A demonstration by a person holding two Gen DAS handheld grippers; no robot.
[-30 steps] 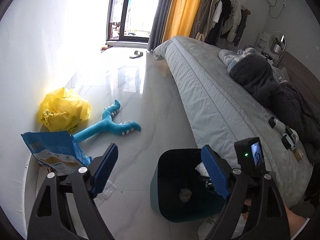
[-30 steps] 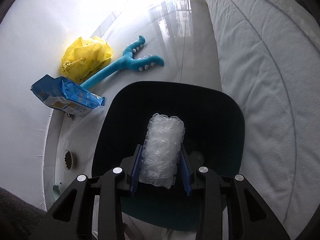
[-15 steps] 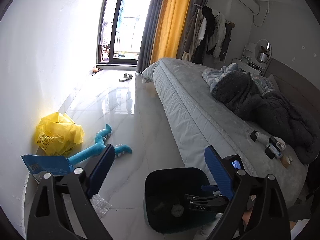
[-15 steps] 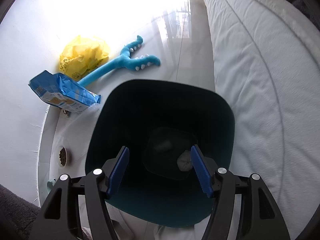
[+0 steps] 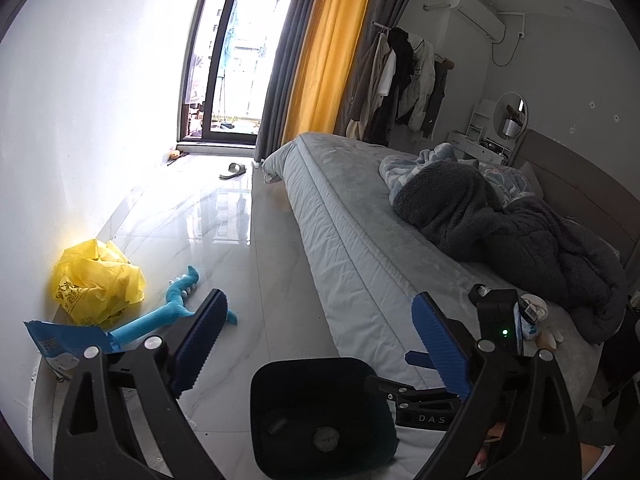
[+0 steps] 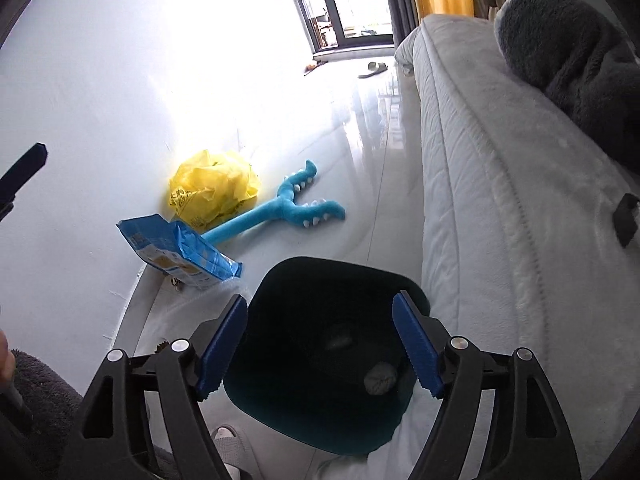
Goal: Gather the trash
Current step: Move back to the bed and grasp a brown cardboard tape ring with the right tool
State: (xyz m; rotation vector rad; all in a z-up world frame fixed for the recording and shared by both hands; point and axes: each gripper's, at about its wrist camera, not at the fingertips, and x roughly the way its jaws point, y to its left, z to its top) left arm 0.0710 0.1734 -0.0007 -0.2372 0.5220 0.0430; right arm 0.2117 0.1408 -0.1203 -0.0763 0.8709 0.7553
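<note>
On the bedroom floor, beside the bed: items listed from largest to smallest.

Bed (image 5: 360,248): grey quilted mattress along the right of the floor; dark fleece blanket (image 5: 500,216) heaped on its far half.

Floor (image 5: 224,232): glossy pale tile, running from the glass door to the near edge.

Trash bin (image 6: 320,360): dark teal, square with rounded corners, open top; stands on the floor just beside the bed edge, below both grippers. Also seen in the left wrist view (image 5: 316,412).

Bin contents: crumpled grey wad (image 6: 380,378) at the bottom right; a second dim lump (image 6: 338,342) nearer the centre, too dark to identify.

Yellow plastic bag (image 6: 212,190): crumpled, on the floor against the white wall, well apart from the bin.

Plush toy (image 6: 280,212): turquoise, long handle with forked toothed ends; lies on the floor, handle end touching the yellow bag and the blue packet.

Blue packet (image 6: 180,252): printed foil pouch, lying tilted by the wall, near the bin's left corner.

Left gripper (image 5: 316,332): jaws spread wide, nothing between the blue pads; held above the bin's left side.

Right gripper (image 6: 320,344): jaws released and wide apart, empty; poised directly over the bin's mouth.

Slipper (image 5: 232,170): dark, single, on the floor near the glass door.
</note>
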